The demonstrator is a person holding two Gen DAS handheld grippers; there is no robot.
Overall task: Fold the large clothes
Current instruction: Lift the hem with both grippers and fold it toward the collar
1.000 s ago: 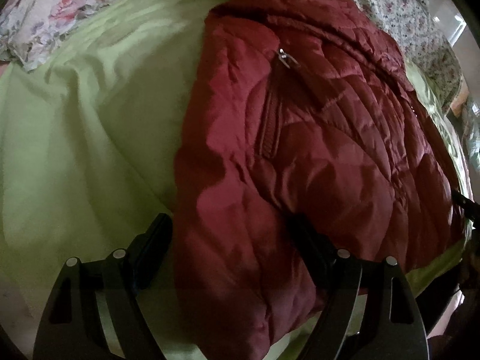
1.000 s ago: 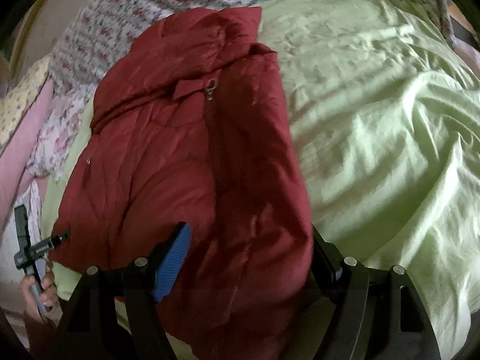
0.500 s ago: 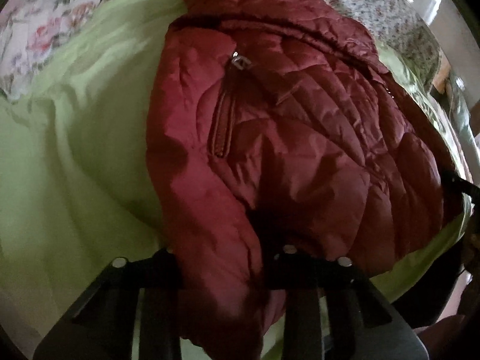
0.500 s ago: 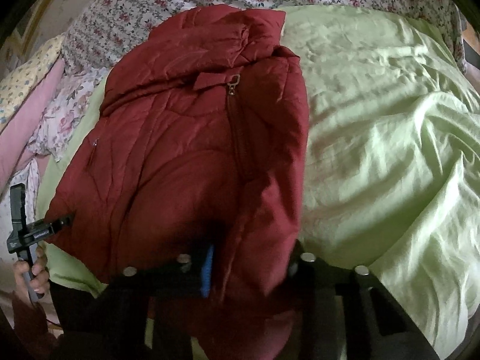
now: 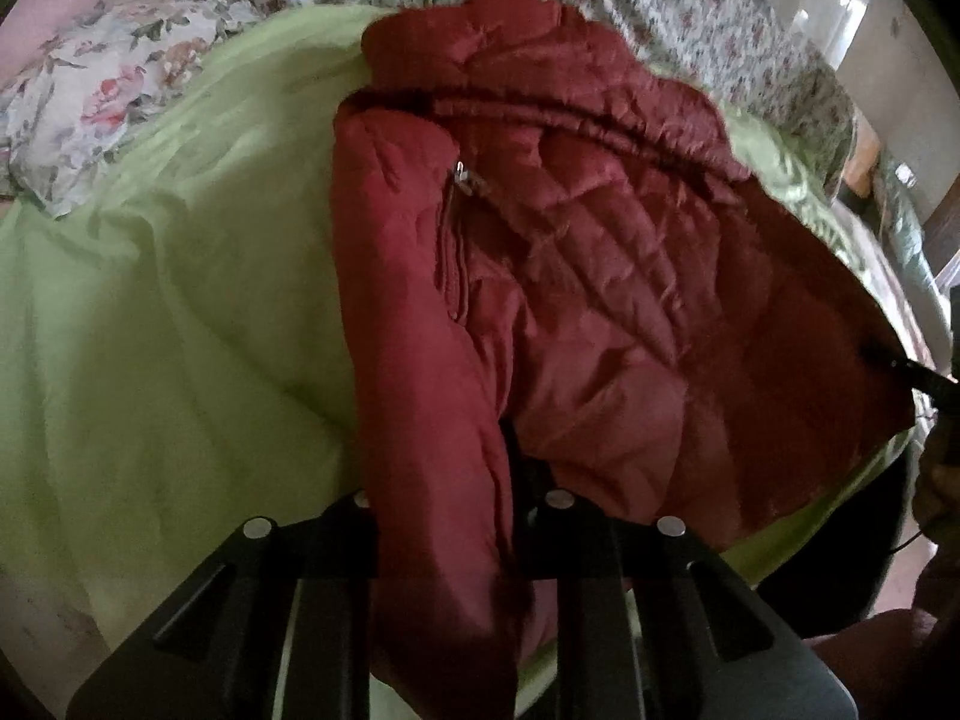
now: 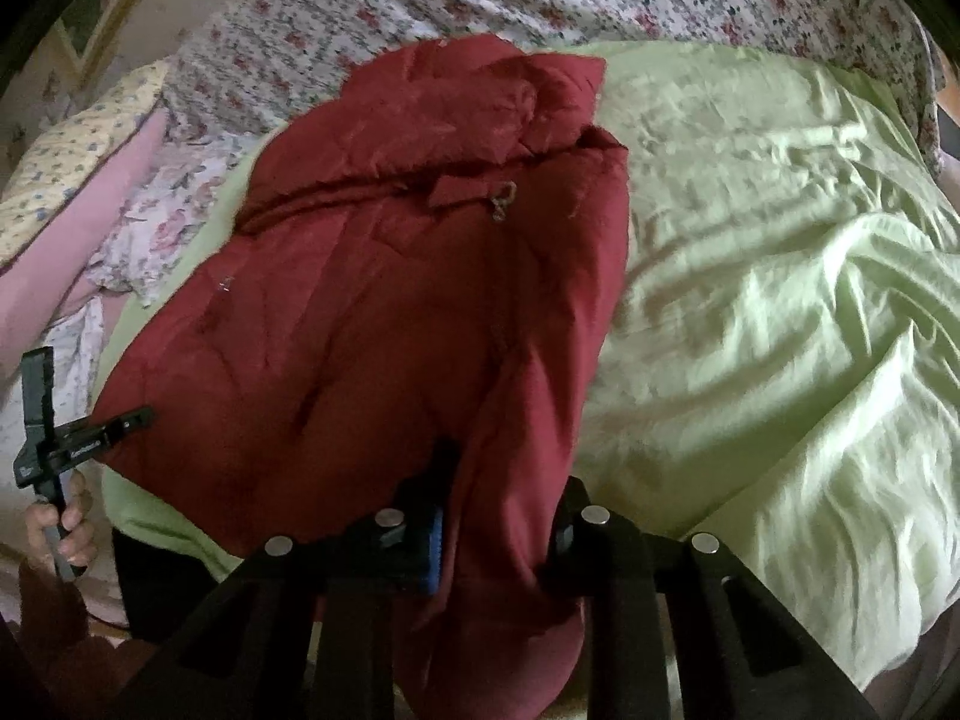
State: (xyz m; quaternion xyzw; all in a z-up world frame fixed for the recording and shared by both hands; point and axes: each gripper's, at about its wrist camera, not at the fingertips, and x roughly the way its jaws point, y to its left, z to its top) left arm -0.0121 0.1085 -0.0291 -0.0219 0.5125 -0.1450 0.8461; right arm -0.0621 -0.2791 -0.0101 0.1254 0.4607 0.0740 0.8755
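A dark red quilted jacket (image 5: 600, 276) lies on a light green bedsheet (image 5: 150, 330), collar at the far end and hem towards me. My left gripper (image 5: 444, 480) has a thick fold of the jacket's near left edge between its fingers; the jaws are closing and press on the cloth. In the right wrist view the same jacket (image 6: 372, 324) shows a metal zip pull (image 6: 504, 198) near the collar. My right gripper (image 6: 498, 504), one pad blue, is closing on the near right edge and pinches that fold.
Rumpled green sheet (image 6: 780, 300) spreads wide to the right of the jacket. Floral bedding (image 6: 480, 0) runs along the far side, with a pink pillow (image 6: 90, 198) and floral pillow (image 5: 90, 78) at the left. A hand (image 6: 60, 528) holds the other gripper's handle.
Both grippers went from wide open around the jacket's near edges to clamped on the folds. Both have risen a little, pulling the hem up.
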